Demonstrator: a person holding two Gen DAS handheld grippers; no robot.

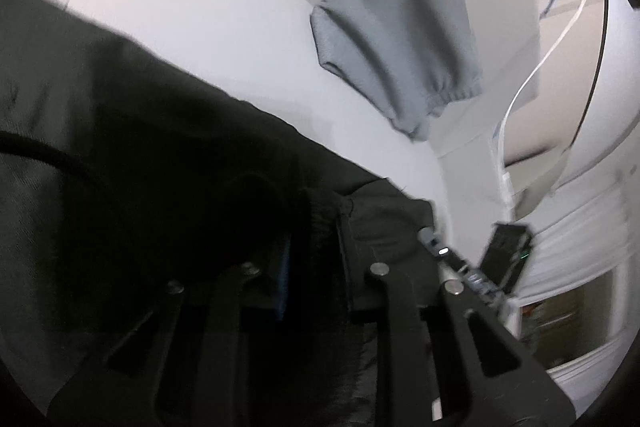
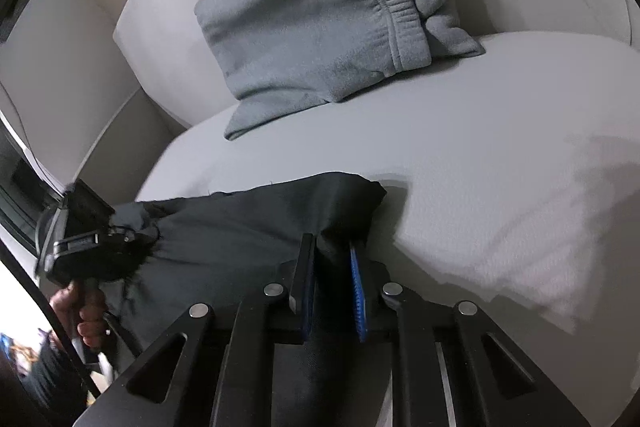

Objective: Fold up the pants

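Pants (image 2: pixel 224 227) of dark cloth are being held at one end over a white bed (image 2: pixel 500 147), the rest of the garment trailing back out of view beneath both cameras. In the right wrist view the right gripper (image 2: pixel 330 259) is being seen with its jaws clamped on a corner of the dark cloth, a fold of fabric being pinched between the blue pads (image 2: pixel 357 291). At the left edge of that view the left gripper (image 2: pixel 80 239) is being gripped by a person's hand (image 2: pixel 82 311) and is being pressed into the opposite corner of the same edge. In the left wrist view the left gripper (image 1: pixel 316 227) is being shown with its jaws nearly together and dark cloth bunched between them, so a grip on the pants is being judged likely (the shadow there is too deep for the pads to be made out clearly). Grey sweatpants (image 2: pixel 320 15), already folded, are being kept well apart on a pillow (image 2: pixel 160 39) at the far side of the bed. The step in hand is being judged as the grasp of one end of the pants at its two corners, ahead of a fold. The next move is being judged to call for both corners being raised together, the edge being kept taut between them, and being carried over the rest of the garment so that the ends are being laid evenly.
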